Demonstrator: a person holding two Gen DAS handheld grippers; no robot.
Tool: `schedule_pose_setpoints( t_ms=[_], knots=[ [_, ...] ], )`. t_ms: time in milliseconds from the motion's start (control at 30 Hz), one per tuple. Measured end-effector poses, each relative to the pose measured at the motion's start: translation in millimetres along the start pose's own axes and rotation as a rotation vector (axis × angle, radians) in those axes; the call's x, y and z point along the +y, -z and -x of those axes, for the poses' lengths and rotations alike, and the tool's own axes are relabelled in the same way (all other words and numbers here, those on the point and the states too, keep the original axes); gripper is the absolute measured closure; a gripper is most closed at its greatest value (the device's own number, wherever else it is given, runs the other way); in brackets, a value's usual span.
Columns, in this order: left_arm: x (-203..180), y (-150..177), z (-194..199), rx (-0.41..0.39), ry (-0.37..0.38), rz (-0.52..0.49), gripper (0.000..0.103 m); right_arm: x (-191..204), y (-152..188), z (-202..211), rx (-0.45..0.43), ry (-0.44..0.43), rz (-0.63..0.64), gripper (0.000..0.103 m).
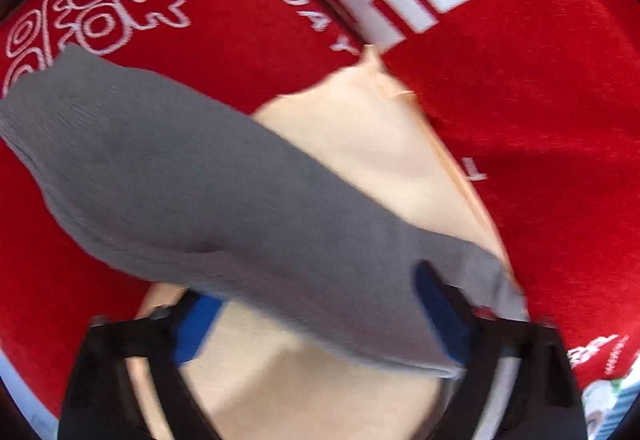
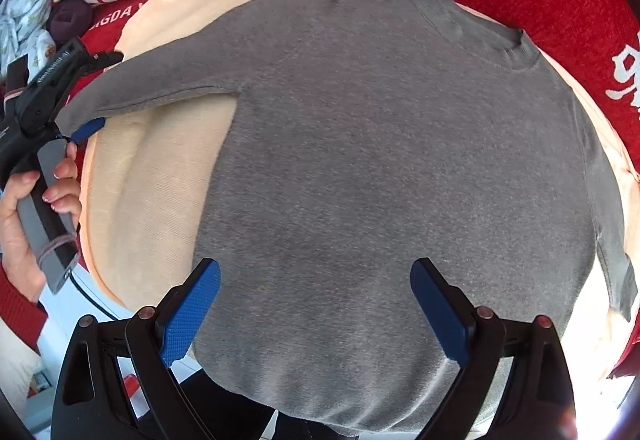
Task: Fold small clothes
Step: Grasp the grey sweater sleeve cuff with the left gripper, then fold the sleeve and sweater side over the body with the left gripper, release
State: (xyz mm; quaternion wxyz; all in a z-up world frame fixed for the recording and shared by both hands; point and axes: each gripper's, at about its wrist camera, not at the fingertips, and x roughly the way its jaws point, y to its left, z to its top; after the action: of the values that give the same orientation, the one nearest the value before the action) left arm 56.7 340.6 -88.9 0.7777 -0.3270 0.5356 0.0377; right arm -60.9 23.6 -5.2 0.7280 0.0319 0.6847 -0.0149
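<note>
A small grey knit sweater lies spread flat on a peach cloth. Its left sleeve stretches out to my left gripper, whose blue pads stand wide apart with the cuff draped between and over them. The right wrist view shows that gripper at the sleeve's cuff, held by a hand. My right gripper is open, its blue pads apart above the sweater's hem, holding nothing. The right sleeve lies along the body.
A red blanket with white lettering covers the surface under the peach cloth. Patterned fabric and a dark item lie at the far left. A white edge and cable show below the hand.
</note>
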Motion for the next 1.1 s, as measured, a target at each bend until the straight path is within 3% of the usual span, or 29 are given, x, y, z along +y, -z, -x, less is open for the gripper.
schedule_pose_setpoints(
  t_ms=[100,133,167,267,467,700,800,967,1100],
  knots=[
    [12.3,-1.8,1.6,-0.005,-0.045,0.020,0.061,5.5,-0.4,-1.3,0.000,-0.001,-0.010,0.006],
    [14.7,-2.2,2.2,-0.006,-0.062,0.014,0.085,4.4,2.2,0.6,0.000,-0.002,-0.013,0.006],
    [19.2,-2.3,2.2,-0.003,-0.053,0.008,0.096,4.1,4.5,2.6,-0.003,-0.005,-0.015,0.006],
    [22.9,1.0,5.4,-0.019,-0.033,-0.005,0.096,3.0,10.6,7.7,-0.022,-0.018,-0.014,0.006],
    [-37.3,10.3,39.4,-0.159,-0.041,-0.257,0.096,-16.4,22.1,11.3,-0.033,-0.045,-0.059,0.006],
    [-163.3,49.8,67.7,-0.250,0.077,-0.553,0.096,-73.0,29.8,23.8,-0.064,-0.071,-0.146,0.006],
    [-219.5,86.6,66.2,-0.229,0.142,-0.669,0.096,-109.2,34.0,32.0,-0.087,-0.081,-0.216,0.006],
    [-303.8,163.5,19.6,-0.095,0.192,-0.841,0.096,-176.4,46.3,28.8,-0.084,-0.089,-0.349,0.006],
    [-332.3,225.5,-22.2,-0.016,0.112,-0.971,0.096,-219.2,58.9,19.3,-0.067,-0.075,-0.427,0.006]
  ],
)
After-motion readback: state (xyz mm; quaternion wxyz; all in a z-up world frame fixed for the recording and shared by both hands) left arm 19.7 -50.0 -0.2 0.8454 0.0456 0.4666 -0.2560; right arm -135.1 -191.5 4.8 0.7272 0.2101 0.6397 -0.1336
